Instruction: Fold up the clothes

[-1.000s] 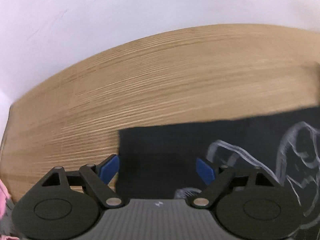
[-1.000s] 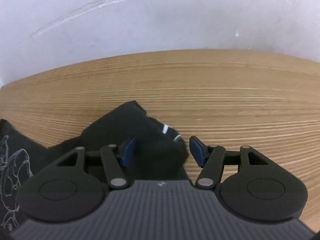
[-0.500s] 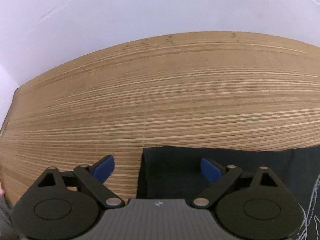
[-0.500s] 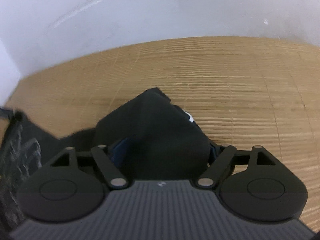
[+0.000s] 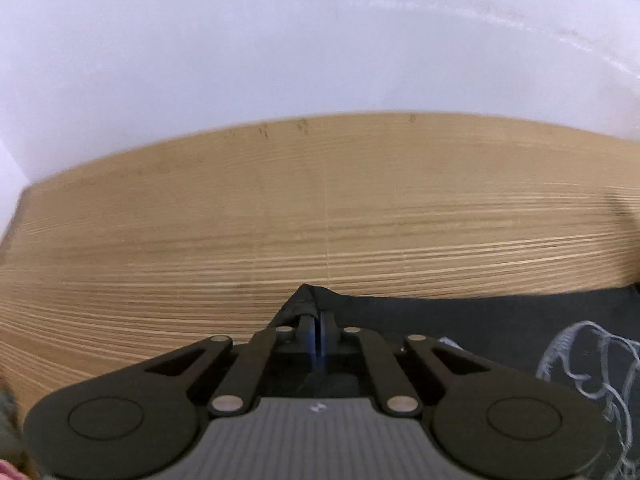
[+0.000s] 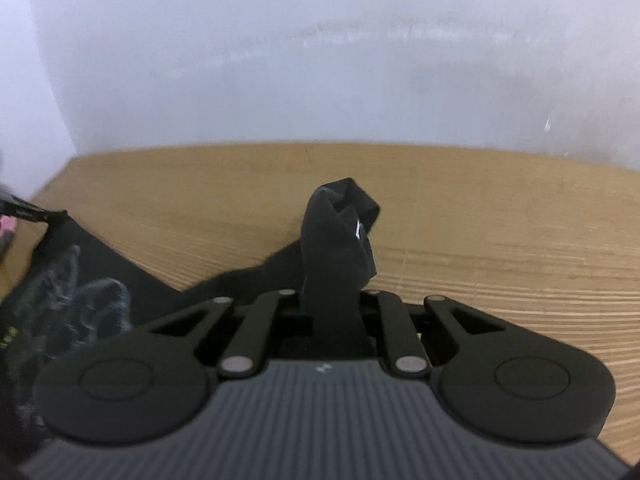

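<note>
Over on the left, the left gripper point(image 5: 319, 330) has its two fingers pressed together on a corner of the black garment point(image 5: 480, 324), a small peak of cloth poking up just past the tips. From that pinch the fabric runs off to the right, lying flat and dark on the wooden table point(image 5: 280, 220), with a white line drawing point(image 5: 588, 360) printed on it near the picture's right edge. That edge looks fairly straight and taut, which is what one wants for a clean fold.

Further right, the right gripper point(image 6: 334, 308) is clamped on another part of the same garment: a thick bunch of black cloth point(image 6: 340, 240) stands up out of the closed fingers and flops over at the top, a small white mark showing on it. Behind it the cloth trails down and leftward to the table, where the white print shows again, blurred.

As I judge it, both hands are lifting one side of the garment to carry it over. To do that well, the two grips should travel together at the same height and keep the span between them stretched, so no slack sags in the middle. The right hand holds a wad rather than a neat edge, so that side may land rumpled; it may need smoothing once set down. Which edge it should meet I cannot tell from here.
</note>
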`<action>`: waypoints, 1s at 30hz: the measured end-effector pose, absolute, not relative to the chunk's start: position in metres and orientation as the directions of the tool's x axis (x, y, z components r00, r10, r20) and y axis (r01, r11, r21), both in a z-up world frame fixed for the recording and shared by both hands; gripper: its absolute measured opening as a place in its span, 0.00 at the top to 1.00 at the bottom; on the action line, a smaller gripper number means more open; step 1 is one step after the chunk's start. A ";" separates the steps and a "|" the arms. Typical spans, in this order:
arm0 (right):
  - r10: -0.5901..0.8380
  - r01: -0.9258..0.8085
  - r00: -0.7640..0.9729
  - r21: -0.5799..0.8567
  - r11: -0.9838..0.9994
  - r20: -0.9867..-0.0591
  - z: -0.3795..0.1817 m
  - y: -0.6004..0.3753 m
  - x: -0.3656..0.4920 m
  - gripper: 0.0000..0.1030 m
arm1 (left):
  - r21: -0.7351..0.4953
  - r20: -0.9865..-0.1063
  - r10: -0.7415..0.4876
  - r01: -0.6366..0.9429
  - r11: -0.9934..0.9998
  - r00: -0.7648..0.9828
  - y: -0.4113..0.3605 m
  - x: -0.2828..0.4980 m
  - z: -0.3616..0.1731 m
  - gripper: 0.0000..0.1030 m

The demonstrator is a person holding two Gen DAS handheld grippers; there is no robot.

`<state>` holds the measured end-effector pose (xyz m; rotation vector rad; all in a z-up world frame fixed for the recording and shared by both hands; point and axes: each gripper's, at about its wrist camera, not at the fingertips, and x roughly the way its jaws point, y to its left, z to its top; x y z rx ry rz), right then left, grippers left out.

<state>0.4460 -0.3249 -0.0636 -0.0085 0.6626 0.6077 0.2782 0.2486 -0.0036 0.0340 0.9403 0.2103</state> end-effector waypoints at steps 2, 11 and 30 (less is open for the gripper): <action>0.549 -0.558 0.629 0.172 0.812 -0.550 -0.047 -0.331 0.423 0.87 | 0.135 -0.781 0.204 -0.159 0.978 0.591 0.243 0.259 0.013 0.98; 0.637 -0.654 0.612 0.154 0.741 -0.469 0.010 -0.351 0.274 0.87 | 0.197 -0.760 0.257 -0.165 0.966 0.597 0.222 0.143 0.054 0.98; 0.133 -0.333 0.571 -0.081 0.939 -0.810 -0.071 -0.307 0.085 0.66 | 0.288 -0.852 0.287 -0.065 0.955 0.437 0.225 -0.007 -0.034 0.82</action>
